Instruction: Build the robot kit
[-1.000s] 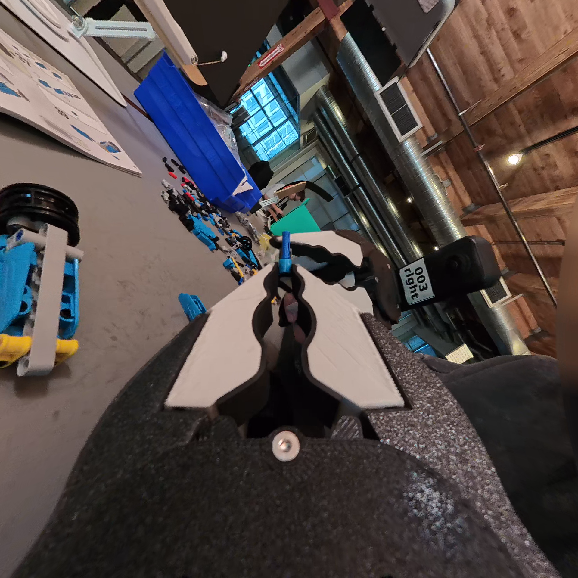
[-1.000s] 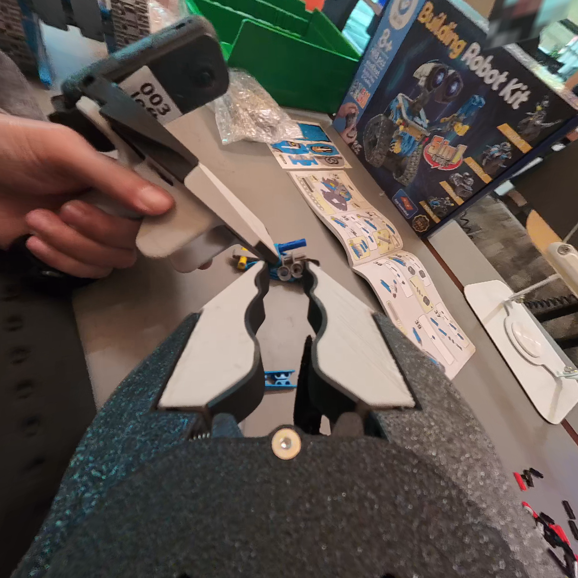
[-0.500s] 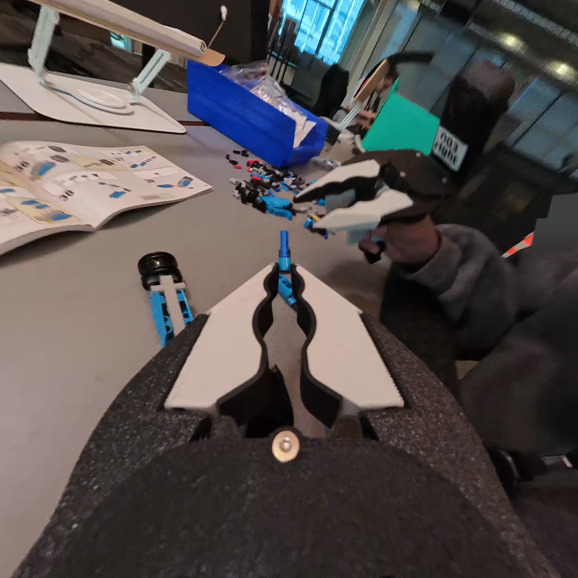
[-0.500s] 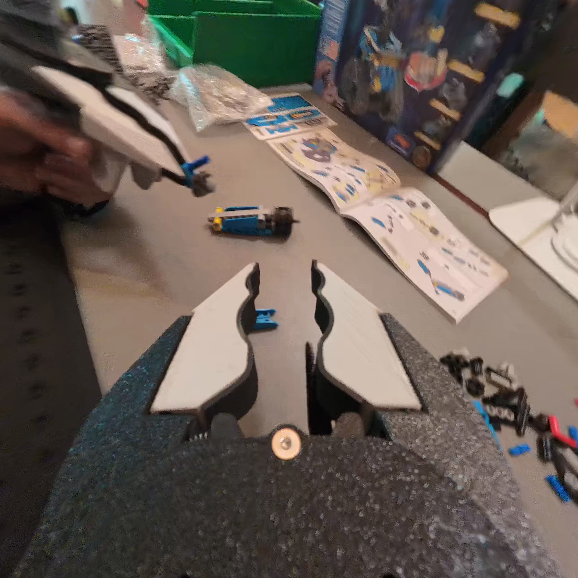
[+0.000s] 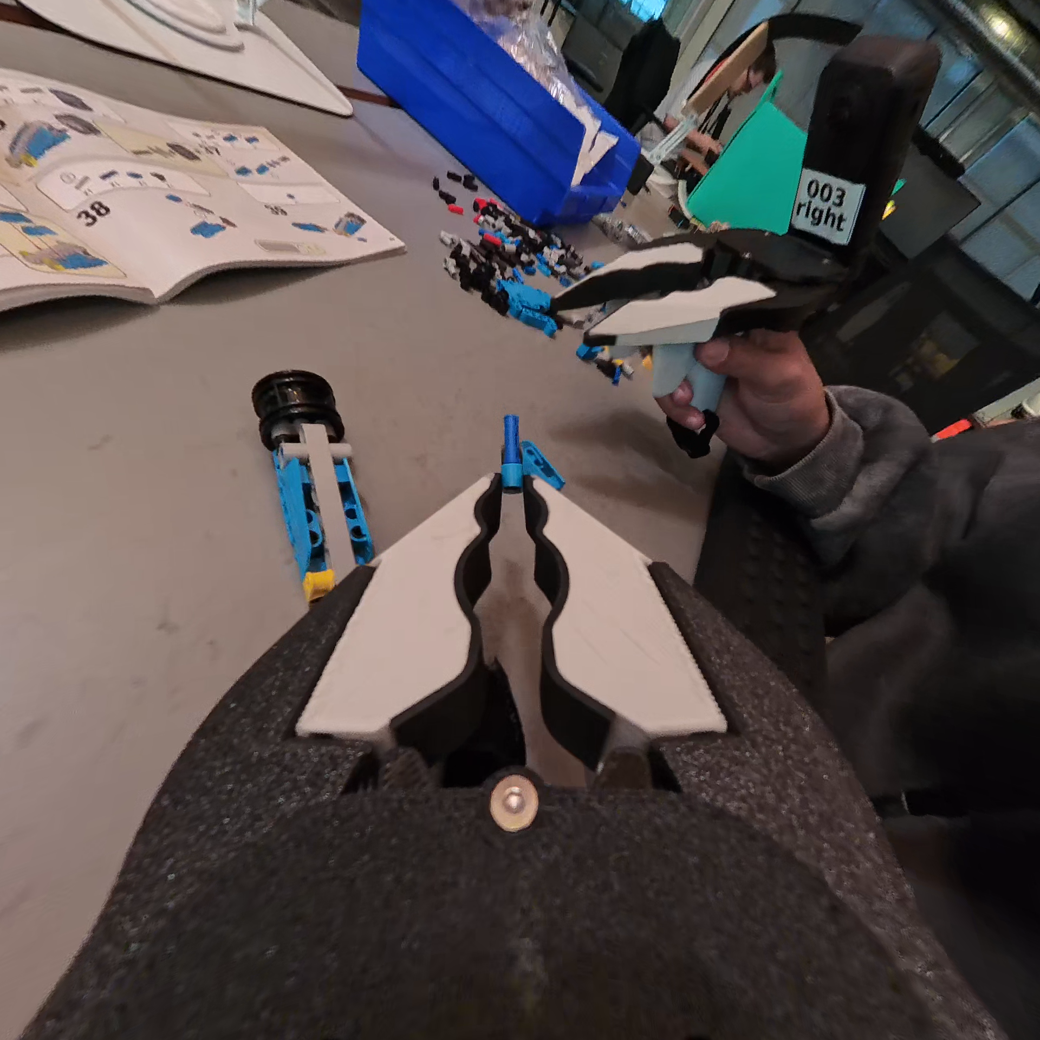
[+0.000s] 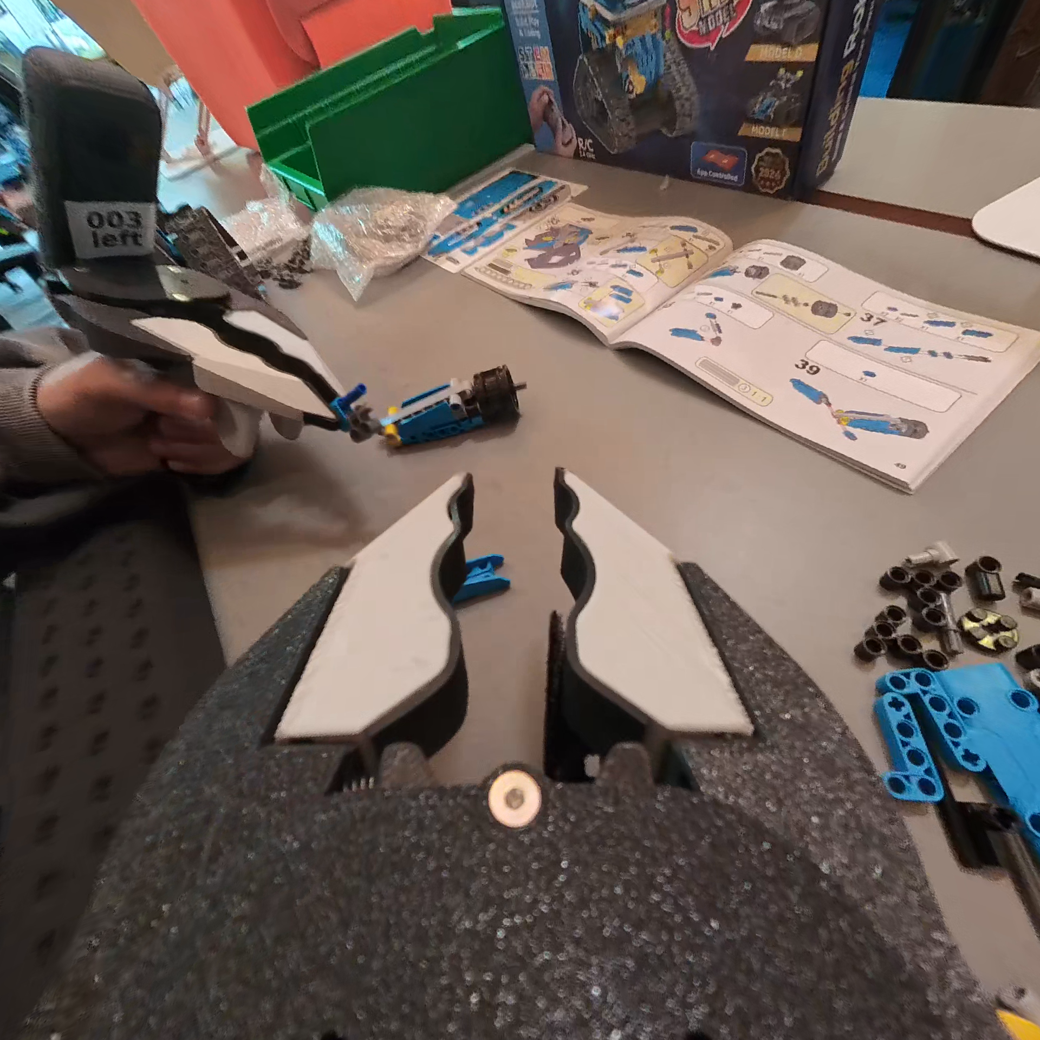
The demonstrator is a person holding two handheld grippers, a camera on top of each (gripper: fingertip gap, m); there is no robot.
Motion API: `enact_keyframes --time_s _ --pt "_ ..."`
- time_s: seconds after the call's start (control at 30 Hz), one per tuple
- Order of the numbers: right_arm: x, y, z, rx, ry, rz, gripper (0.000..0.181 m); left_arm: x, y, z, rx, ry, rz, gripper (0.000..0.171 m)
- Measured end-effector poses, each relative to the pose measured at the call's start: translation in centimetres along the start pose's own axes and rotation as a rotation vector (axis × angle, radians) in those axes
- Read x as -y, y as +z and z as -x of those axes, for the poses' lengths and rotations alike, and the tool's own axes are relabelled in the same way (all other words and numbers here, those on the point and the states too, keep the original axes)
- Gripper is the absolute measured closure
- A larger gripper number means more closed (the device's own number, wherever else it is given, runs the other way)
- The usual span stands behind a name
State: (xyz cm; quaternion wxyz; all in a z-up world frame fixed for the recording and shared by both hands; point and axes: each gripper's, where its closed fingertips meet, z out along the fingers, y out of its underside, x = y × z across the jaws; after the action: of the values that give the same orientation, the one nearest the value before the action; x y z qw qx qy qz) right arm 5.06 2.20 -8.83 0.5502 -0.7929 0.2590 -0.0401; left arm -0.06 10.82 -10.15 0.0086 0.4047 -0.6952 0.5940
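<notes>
— Left gripper (image 5: 511, 488): clamped on a small blue pin piece (image 5: 510, 457), tips pinching so the peg sticks forward (grey connector attached, per right view).

— Right gripper (image 6: 512, 484): spread, empty, above a loose blue clip (image 6: 480, 577). Wheel assembly (image 6: 450, 408) lying just beside the held piece.

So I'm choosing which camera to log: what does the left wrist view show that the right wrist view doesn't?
Only the left wrist view: the blue bin and the right gripper from outside, held above the parts pile.

Only the right wrist view: the green bin, kit box, plastic bags and the grey piece under the blue pin.

Both: the wheel assembly, manual, loose blue piece and the left gripper shut on the pin.
</notes>
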Motion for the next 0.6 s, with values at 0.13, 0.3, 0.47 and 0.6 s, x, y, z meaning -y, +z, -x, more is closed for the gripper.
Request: enact_keyframes --time_s 0.13,0.3,0.47,0.6 --pt "-1.2 0.6 -0.4 -0.009 -0.016 0.061 0.154 -1.3 1.0 -0.4 0.011 0.054 0.091 0.165" --pt "-1.5 0.8 -0.8 -0.016 -0.016 0.073 0.156 -1.5 1.1 -0.6 0.007 0.073 0.106 0.165" --pt "-1.8 0.8 -0.4 0.024 0.009 0.084 0.16 -1.6 1.1 -0.7 0.005 0.074 0.105 0.165" --pt "-2.0 0.9 0.0 0.03 -0.024 0.102 0.16 -1.9 1.2 -0.8 0.017 0.102 0.122 0.165"
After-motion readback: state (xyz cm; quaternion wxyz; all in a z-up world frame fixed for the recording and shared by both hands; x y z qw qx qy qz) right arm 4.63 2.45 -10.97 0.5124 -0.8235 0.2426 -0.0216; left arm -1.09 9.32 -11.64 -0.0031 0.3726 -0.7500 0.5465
